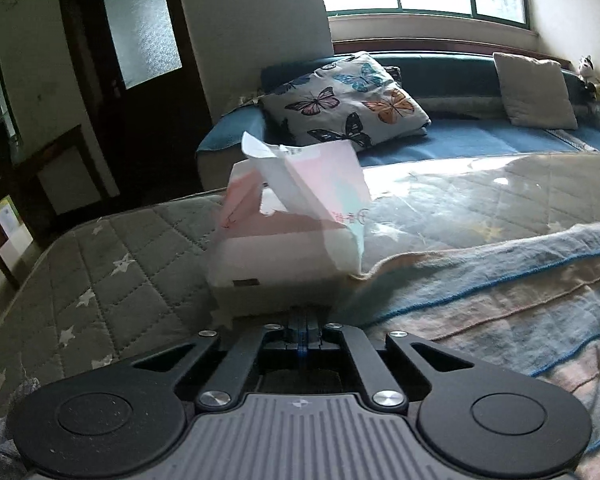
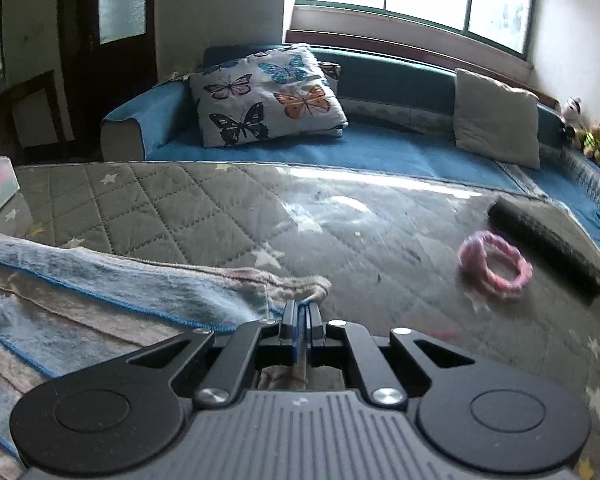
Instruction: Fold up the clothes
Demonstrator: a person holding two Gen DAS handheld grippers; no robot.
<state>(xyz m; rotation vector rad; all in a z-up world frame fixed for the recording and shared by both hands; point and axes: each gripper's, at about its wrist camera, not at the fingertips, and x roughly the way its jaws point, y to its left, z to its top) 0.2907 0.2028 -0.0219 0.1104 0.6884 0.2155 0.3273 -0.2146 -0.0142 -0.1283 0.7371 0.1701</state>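
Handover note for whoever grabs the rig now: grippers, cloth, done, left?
Left gripper: fingers shut; whether they pinch the striped towel is hidden by the tissue pack right ahead.
Right gripper: shut on the striped towel's corner.
The towel lies spread on the quilted table cover, between the two grippers.
Nearby on the right: a pink ring and a black roll.
Done: the corners appear gripped. No fold visible yet.
Left: probably lift, fold over, flatten.
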